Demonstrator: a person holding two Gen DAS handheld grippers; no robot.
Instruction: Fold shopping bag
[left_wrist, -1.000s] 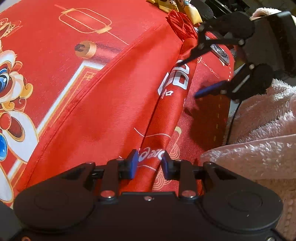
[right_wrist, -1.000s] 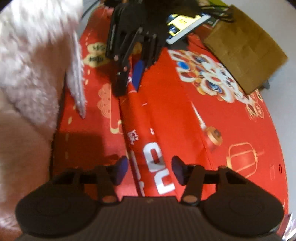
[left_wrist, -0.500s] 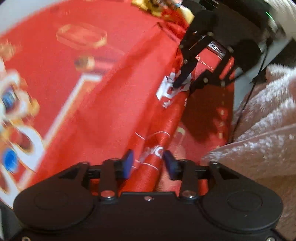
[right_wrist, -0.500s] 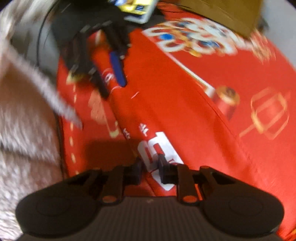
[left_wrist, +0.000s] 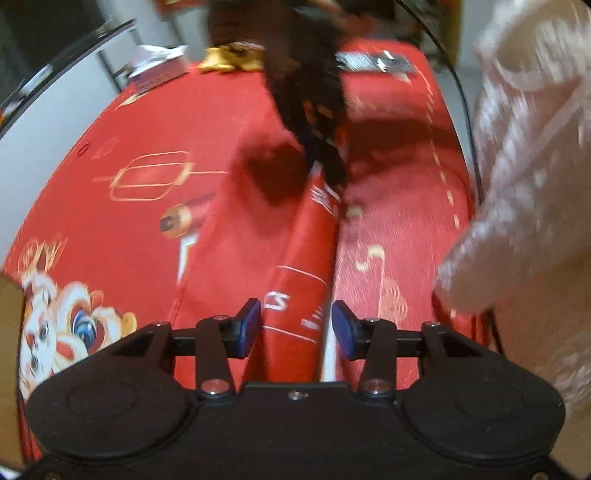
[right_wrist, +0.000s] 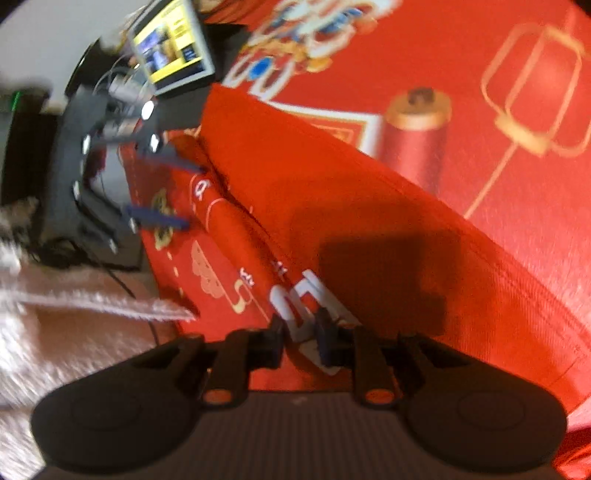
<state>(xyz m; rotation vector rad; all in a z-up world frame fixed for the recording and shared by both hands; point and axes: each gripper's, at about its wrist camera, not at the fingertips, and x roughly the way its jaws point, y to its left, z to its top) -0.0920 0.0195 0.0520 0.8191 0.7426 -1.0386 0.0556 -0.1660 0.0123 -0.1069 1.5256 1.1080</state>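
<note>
Fabric first, in the left wrist view: the red shopping bag (left_wrist: 306, 258) runs as a long folded ridge up the middle of the counter (left_wrist: 110, 206), which wears a red cloth printed with gold lanterns and a lion-dance figure. The near end of that ridge sits between the blue pads of the left claw (left_wrist: 296, 325), and the jaws have just been opening; they stand spread, with a gap showing on either side of the weave. At the far end the right claw (left_wrist: 325, 162) is a dark blur planted on the ridge. A fluffy pale pink sleeve (left_wrist: 524, 184) fills the right edge.

Over to the right wrist view: the right claw (right_wrist: 301, 338) has just been closing and now pinches the bag (right_wrist: 295, 206) at its white printed lettering, pads pressed onto the fold. The bag's cloth looks matte and finely ribbed, with stitched seams. Beyond it, the left claw (right_wrist: 181, 195) shows two blue fingers apart at the ridge's other end. A lit screen (right_wrist: 171, 46) stands on the counter's far side.
</note>
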